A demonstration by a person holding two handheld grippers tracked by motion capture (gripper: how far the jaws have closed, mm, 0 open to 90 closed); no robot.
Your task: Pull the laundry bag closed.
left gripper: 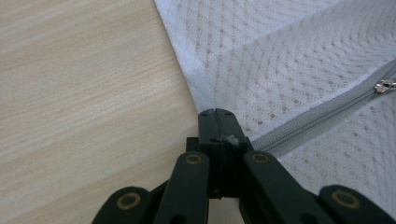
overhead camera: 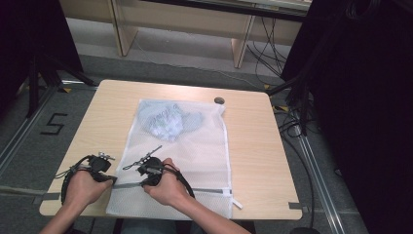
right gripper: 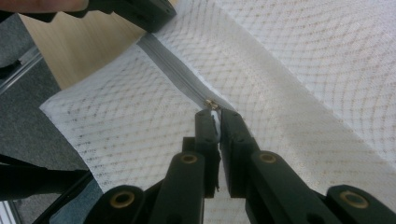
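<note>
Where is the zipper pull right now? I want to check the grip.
The zipper pull sits at the right claw tips, on the mesh bag near the table's front-left edge.

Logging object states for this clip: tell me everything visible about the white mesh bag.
The white mesh bag is a flat rectangular laundry-style pouch of fine netting, lying on the wooden table, its near edge overhanging the table's front. A grey zipper runs across it near that end, with a small metal slider. Crumpled pale cloth shows through the mesh at the far end. The left tool is clamped at the zipper's end by the bag's edge; the right tool pinches at the slider.
</note>
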